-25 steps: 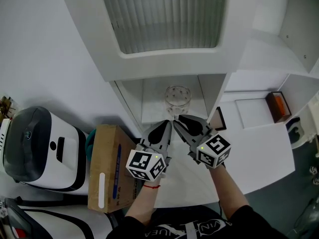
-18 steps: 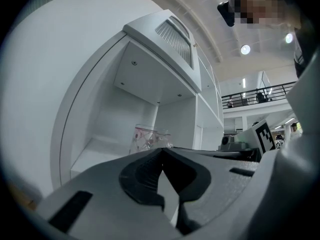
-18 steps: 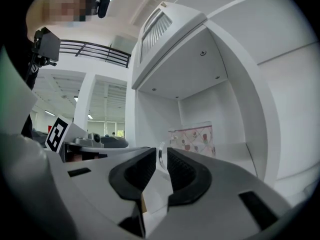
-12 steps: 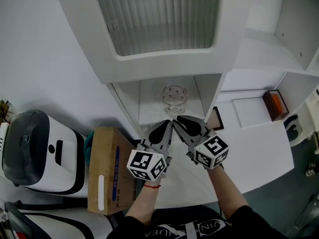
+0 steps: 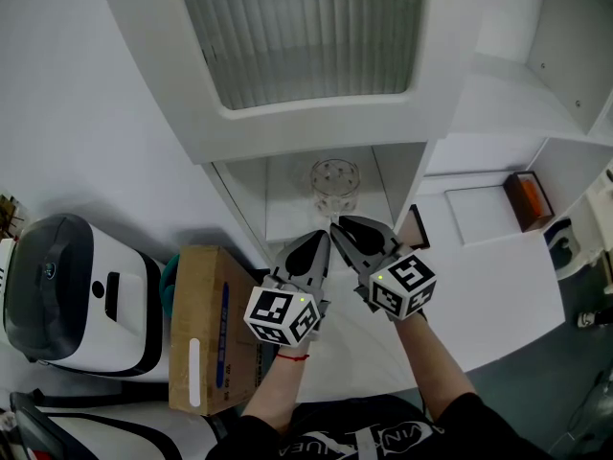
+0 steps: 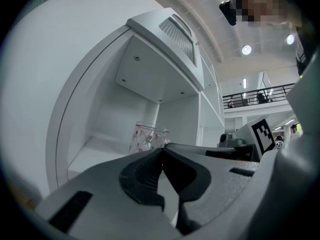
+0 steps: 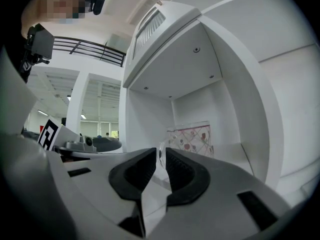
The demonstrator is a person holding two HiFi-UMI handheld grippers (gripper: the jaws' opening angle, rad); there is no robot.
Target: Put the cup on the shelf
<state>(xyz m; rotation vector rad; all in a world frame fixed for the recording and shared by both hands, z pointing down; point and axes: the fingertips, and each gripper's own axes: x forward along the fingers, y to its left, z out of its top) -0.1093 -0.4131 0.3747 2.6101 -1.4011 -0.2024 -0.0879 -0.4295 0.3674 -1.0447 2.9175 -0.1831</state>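
Cup seated: your right gripper (image 5: 338,223) apparently pinches the handle (image 7: 161,156) of the clear patterned glass cup (image 5: 335,182), steadying it on the white shelf (image 5: 287,214); left gripper (image 5: 323,238) idles, jaws closed.

We see a clear, glossy glass cup (image 5: 335,185) with a faint printed pattern on a smooth white shelf (image 5: 287,199) — matt, like laminate. At lower left, a matt brown cardboard box (image 5: 206,324) and a glossy white-and-dark plastic appliance (image 5: 72,286).
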